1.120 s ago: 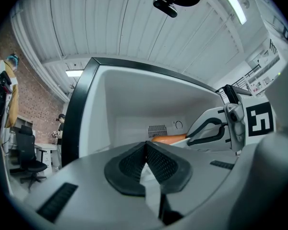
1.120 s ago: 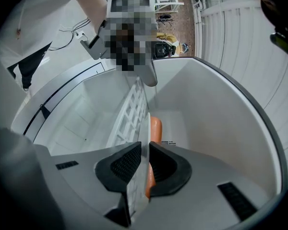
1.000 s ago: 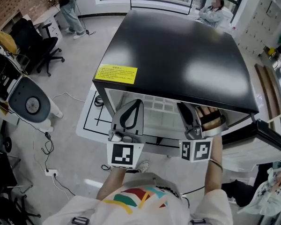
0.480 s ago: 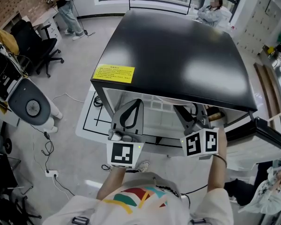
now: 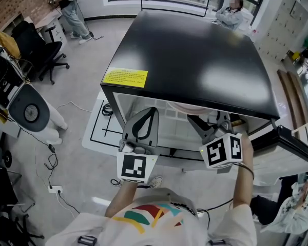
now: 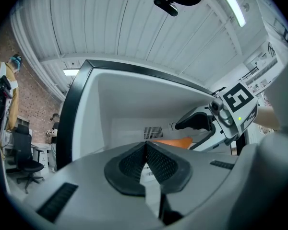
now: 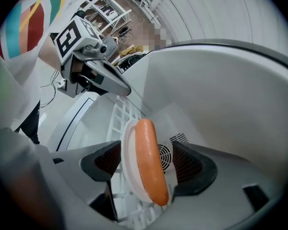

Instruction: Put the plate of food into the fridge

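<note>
Plate set inside the open fridge, right fingers spread either side of it.
Nearest the person, the left gripper (image 5: 150,113) hovered at the mouth of the fridge (image 5: 195,55), its fingers (image 6: 129,164) pressed together with nothing between them. Further in, the right gripper (image 5: 208,120) reached inside; its fingers (image 7: 105,161) had just been opening and stood wide apart. The plate (image 7: 128,171) with its sausage (image 7: 148,157) lay between them on the white wire shelf (image 7: 120,114).

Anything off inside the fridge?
The small white plate rests on the white wire shelf between the right gripper's jaws, which have just been opening. Only oddity: the orange sausage runs the plate's whole width, one end overhanging its rim.
</note>
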Demonstrator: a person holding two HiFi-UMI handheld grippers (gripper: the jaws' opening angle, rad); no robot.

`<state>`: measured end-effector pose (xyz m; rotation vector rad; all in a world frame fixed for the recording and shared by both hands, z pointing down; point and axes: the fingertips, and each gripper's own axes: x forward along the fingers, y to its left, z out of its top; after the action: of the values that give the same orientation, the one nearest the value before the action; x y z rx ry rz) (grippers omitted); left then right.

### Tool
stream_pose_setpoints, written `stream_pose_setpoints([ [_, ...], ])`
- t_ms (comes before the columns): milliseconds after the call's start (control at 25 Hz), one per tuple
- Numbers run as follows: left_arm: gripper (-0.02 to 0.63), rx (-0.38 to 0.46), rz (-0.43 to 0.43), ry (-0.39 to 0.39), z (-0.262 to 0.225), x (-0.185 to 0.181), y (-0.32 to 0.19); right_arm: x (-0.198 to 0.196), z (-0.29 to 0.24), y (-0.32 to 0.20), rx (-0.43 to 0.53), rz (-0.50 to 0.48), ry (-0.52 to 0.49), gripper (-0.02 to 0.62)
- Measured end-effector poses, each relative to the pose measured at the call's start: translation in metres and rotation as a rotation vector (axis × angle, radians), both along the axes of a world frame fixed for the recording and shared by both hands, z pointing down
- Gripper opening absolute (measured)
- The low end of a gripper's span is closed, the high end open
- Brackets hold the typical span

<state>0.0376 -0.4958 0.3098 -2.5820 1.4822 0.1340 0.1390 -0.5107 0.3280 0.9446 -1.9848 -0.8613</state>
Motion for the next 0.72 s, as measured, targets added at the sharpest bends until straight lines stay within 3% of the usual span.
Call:
stream_pose_setpoints([
  [200, 0.006, 0.014, 0.007, 0.004, -0.004, 0.001, 0.004, -0.007, -0.012, 0.009, -0.029, -0.06, -0.086, 0.331],
  [480, 0.006, 0.022, 0.013, 0.01, -0.008, 0.001, 0.01, -0.001, -0.025, 0.014, 0.048, -0.017, -0.183, 0.331],
  [720, 0.006, 0.023, 0.036, 0.013, -0.01, 0.01, 0.015, 0.009, -0.048, 0.023, 0.125, 0.058, -0.439, 0.331],
])
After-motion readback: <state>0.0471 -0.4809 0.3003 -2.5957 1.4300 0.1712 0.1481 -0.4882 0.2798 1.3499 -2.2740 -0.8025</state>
